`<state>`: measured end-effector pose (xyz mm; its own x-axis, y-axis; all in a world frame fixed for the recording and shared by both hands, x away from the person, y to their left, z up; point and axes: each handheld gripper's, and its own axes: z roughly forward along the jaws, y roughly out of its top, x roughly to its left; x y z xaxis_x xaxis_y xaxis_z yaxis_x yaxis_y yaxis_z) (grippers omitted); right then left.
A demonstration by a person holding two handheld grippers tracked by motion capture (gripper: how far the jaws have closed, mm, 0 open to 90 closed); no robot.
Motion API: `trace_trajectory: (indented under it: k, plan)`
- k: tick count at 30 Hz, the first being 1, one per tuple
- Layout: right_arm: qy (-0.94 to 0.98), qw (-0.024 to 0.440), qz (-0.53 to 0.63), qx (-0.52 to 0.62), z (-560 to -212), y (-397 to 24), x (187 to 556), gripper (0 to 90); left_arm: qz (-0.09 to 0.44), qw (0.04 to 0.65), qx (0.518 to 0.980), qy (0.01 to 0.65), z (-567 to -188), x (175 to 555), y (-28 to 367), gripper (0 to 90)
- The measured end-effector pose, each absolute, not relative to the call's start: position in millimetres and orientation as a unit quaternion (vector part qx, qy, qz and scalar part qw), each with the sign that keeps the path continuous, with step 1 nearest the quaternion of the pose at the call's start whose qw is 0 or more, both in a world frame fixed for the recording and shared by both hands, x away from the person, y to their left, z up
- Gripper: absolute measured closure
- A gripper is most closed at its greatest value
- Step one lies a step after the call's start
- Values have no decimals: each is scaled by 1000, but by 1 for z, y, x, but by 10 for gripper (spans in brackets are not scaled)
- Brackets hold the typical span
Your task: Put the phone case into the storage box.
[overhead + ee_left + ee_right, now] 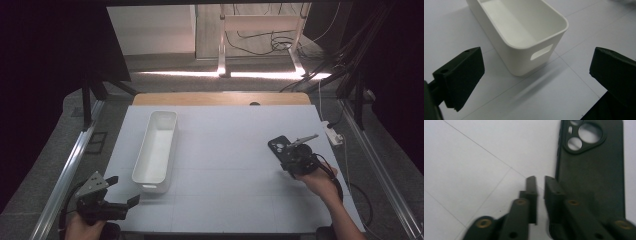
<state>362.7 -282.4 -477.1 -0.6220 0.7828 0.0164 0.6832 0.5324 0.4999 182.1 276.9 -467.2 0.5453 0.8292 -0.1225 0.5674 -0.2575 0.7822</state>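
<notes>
A dark phone case [278, 145] lies flat on the white table sheet at the right, camera cut-outs up. My right gripper [289, 156] sits just behind it, with a hand on its body. In the right gripper view the phone case [594, 175] lies right of my right gripper [539, 178]. The jaws stand a narrow gap apart, with bare sheet showing in the gap. The right jaw overlaps the case's left edge. My left gripper [123, 191] rests open at the table's near left corner. In its own view my left gripper [536, 53] faces the near end of a white bin [524, 60].
The long white bin [141, 150] lies lengthwise left of centre with nothing in it. The white sheet [230, 165] covers a wooden table [220, 98]. A white power strip [333, 134] lies past the right edge. Metal rails run along both sides.
</notes>
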Motion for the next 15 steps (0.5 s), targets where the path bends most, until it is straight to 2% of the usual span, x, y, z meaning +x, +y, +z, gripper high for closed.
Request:
trace_trajectory:
  k: [1,5,11,14,15]
  plan:
    - [869,105,236,422,-477,-282,363,770,158,412,778,447,-467,182,277,4]
    - [871,116,237,415,-472,-279,362,555,155,412,778,447,-467,183,277,2]
    - [870,135,244,407,-469,-276,363,333,153,409,781,446,-467,183,276,6]
    - [866,136,256,408,-468,-274,364,192,154,407,784,443,-467,183,276,6]
    - [865,137,255,410,-468,-273,364,177,154,407,784,443,-467,183,276,7]
